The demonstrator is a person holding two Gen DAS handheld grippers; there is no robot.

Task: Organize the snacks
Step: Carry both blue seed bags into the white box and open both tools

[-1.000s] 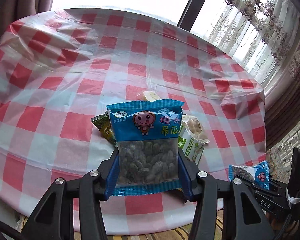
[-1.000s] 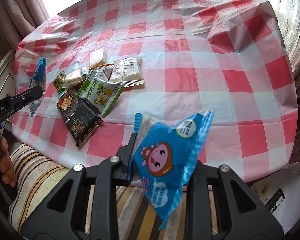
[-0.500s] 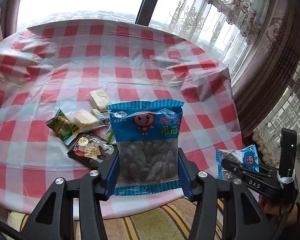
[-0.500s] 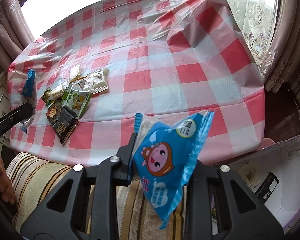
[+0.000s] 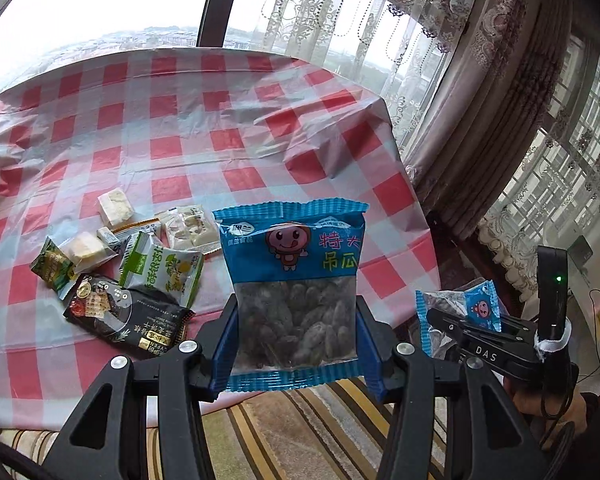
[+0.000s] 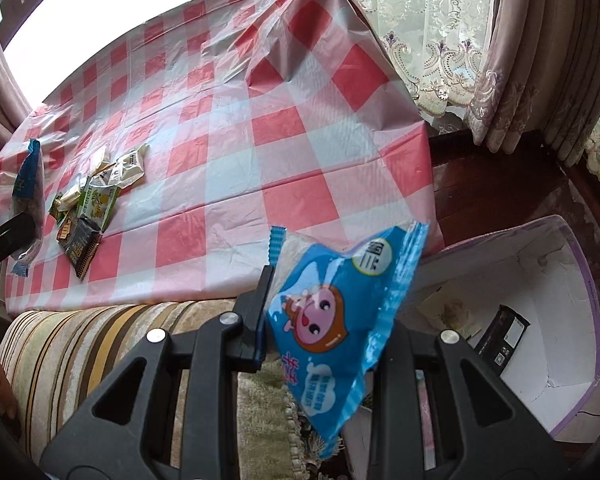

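Currently, left to right:
Table: a red-and-white checked tablecloth is being seen spread over it, wrinkled toward the far right corner.
Snack pile: loose packets are being left on the cloth at the near left; a small green packet is lying at the left end, pale wrapped pieces behind, a green-and-white pouch in the middle, a black cracker packet nearest the table edge, touching the pouch.
Left gripper: is being kept clenched on a blue seed packet; the packet is being held upright, clear window low between the blue pads, above the near table edge and the striped cushion.
Right gripper: is being kept clamped on a second blue packet, cartoon face outward; the packet is being held tilted, its lower end hanging below the fingers, off the table's right side. In the left wrist view the same gripper is being seen beside the left one, at the right.
White box: is being seen on the floor right of the table, open, purple-edged; a dark packet and a pale packet are lying inside.
Curtains: are being seen hanging at the far right, by the window.
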